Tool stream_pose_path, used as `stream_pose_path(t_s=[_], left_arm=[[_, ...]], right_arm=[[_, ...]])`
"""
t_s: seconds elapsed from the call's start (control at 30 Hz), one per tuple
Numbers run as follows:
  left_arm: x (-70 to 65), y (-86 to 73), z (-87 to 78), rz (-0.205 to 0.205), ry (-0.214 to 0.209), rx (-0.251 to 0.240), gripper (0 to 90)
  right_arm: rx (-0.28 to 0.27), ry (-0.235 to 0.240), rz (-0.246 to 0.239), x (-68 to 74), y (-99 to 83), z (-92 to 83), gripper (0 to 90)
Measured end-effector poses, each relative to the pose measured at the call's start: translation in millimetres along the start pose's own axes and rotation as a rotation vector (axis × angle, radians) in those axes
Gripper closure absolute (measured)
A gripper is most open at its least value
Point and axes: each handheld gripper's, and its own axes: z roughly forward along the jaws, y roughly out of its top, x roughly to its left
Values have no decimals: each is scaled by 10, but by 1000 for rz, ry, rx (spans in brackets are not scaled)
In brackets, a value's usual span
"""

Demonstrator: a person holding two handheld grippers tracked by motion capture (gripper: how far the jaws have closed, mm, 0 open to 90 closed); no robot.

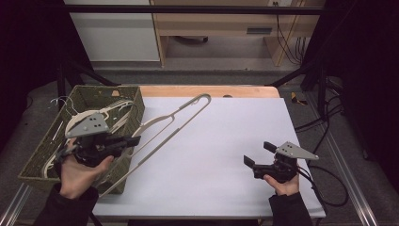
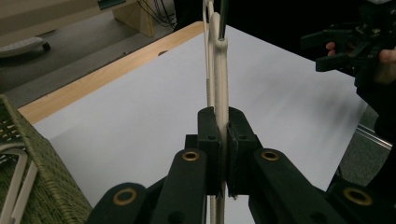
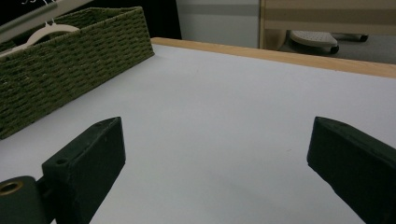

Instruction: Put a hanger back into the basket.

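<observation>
Gripping a cream hanger [image 1: 162, 129], left tongs [image 1: 133, 140], right tongs [image 1: 259, 154] agape, no legible writing

Overhead view; two close gripper-mounted views

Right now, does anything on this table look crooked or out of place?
Only the cream hanger: pinched in the left gripper, it slants out of the woven basket over the white sheet. More hangers lie jumbled inside.
</observation>
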Motion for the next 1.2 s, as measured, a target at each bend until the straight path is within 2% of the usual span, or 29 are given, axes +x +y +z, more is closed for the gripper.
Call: stream_pose_path(t_s=[0.2, 0.3, 0.43, 0.77, 0.9, 1.07, 1.2], left_arm=[[237, 145, -106, 11, 26, 10, 861], [367, 190, -132, 18, 58, 21, 861], [566, 195, -160, -3, 83, 23, 861], [1114, 46, -267, -56, 141, 20, 861], [1308, -61, -307, -85, 173, 38, 861], [1466, -173, -372, -101, 190, 52, 861], [1563, -263, -422, -115, 206, 38, 861]], right_arm=[[-8, -4, 1, -9, 6, -15, 44], [-10, -2, -6, -16, 6, -17, 45], [-4, -6, -2, -16, 3, -7, 46], [0, -3, 1, -21, -1, -5, 45], [2, -5, -3, -25, -3, -2, 44], [6, -11, -2, -27, -7, 8, 43], [7, -8, 1, -23, -10, 13, 44]])
